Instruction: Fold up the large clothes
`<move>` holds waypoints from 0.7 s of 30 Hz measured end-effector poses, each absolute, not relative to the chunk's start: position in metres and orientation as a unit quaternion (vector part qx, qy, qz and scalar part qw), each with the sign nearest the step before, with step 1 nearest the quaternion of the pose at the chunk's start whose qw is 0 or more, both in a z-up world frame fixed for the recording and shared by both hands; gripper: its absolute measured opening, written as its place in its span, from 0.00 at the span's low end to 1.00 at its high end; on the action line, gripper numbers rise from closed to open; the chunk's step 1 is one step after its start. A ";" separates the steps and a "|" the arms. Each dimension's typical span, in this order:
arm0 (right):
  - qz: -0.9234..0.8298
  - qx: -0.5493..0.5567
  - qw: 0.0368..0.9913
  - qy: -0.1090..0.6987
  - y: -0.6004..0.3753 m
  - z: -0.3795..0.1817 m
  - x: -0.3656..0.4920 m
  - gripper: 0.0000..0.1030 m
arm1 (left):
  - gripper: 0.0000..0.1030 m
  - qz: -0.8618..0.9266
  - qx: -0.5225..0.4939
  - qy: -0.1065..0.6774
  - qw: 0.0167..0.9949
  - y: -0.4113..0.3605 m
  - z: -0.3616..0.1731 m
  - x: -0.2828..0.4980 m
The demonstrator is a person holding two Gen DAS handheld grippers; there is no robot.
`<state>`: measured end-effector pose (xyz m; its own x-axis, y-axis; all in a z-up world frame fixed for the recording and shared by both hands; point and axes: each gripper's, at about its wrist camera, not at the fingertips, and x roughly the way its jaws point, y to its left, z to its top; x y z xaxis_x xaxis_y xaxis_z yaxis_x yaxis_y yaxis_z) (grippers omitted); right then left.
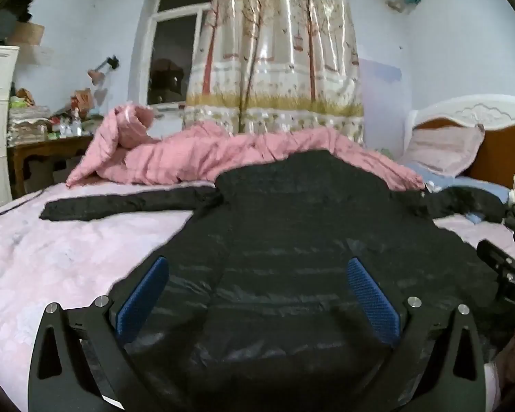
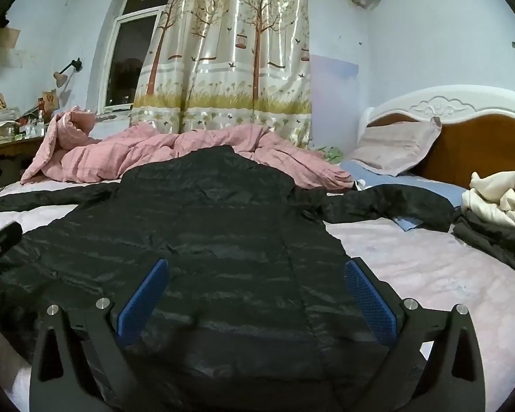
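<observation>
Between and beyond both sets of jaws, a black puffer jacket (image 1: 292, 240) is spread flat on the pink-sheeted bed (image 1: 51, 257), its hem nearest the fingers and its collar far ahead against a rumpled pink quilt (image 1: 189, 158). The left gripper (image 1: 257, 295) and the right gripper (image 2: 257, 295) are both held fully wide, with nothing pinched, and hover low over the hem. Trouble is most likely to come from the slick, puffy shell: if only the top layer is pinched, the back layer could be left behind and the fold skewed; air trapped in the quilting could also make a folded panel spring open. The right sleeve (image 2: 377, 202) is seen bunched, so a crease could be folded in unless it is straightened. Only in the right wrist view are that sleeve's end and a pile of cream and dark clothes (image 2: 498, 213) beyond the right jaw shown fully; only in the left wrist view is the left sleeve (image 1: 120, 206) seen laid out straight beyond the left jaw.
</observation>
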<state>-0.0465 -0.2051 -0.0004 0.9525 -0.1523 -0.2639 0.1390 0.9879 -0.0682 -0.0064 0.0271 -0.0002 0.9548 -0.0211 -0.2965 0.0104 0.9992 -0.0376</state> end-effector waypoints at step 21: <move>-0.082 -0.027 0.985 0.152 -0.205 -0.003 -0.039 1.00 | 1.00 -0.003 -0.012 0.176 0.984 0.026 -0.002 0.002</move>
